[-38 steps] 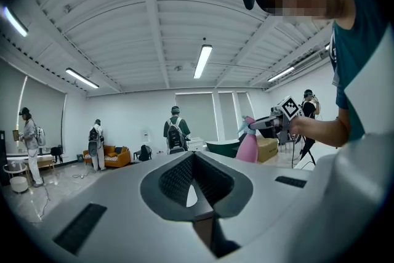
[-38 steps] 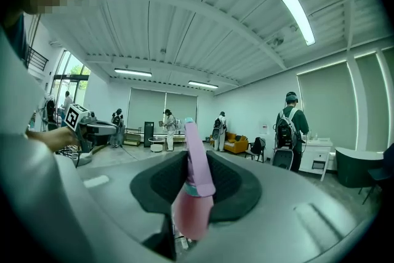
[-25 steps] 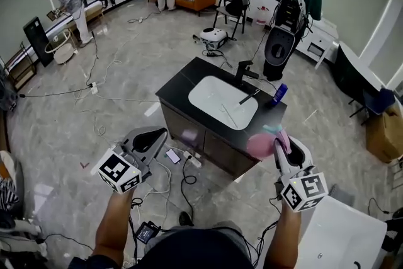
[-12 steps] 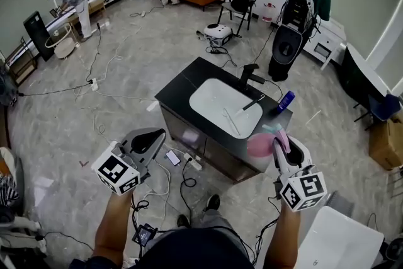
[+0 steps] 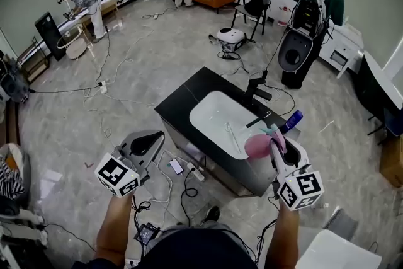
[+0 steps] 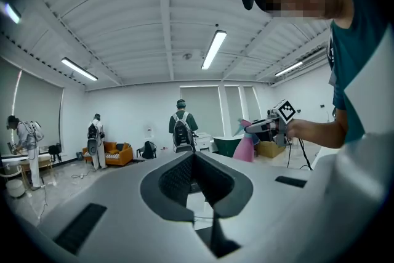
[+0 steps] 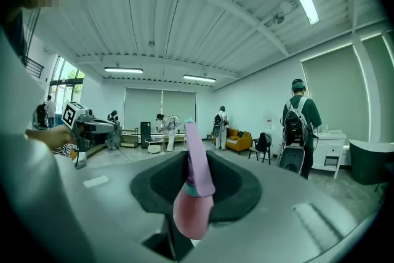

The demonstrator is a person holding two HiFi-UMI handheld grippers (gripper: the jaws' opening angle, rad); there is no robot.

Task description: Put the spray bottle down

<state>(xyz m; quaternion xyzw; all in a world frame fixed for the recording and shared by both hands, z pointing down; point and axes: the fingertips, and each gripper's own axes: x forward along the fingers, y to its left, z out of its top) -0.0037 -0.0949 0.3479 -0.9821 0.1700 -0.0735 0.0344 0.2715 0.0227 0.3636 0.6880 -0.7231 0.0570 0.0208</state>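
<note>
In the head view, the task is judged not yet done: the pink spray bottle (image 5: pixel 257 145) is held off the surface by the right gripper (image 5: pixel 276 138), whose jaws are closed on its neck, above the near right corner of the sink counter (image 5: pixel 182 96). Lowering onto the counter and release remain. The bare black strip at that corner is narrow, bounded by the white basin (image 5: pixel 217 115) on one side and the counter's outer edges on the other; a blue bottle (image 5: pixel 293 121) and the faucet (image 5: pixel 257 89) stand further back on the counter. The left gripper (image 5: pixel 146 142) is held over the floor, well apart from the counter's near left side, above loose cables (image 5: pixel 184 168). In the left gripper view, the left gripper's jaws (image 6: pixel 196 157) are seen pressed together at the tips with nothing between them. In the right gripper view, the bottle's neck and pink body (image 7: pixel 192 206) are seen pinched between the jaws, and the counter is not visible, so clearance above the counter cannot be judged there.
</note>
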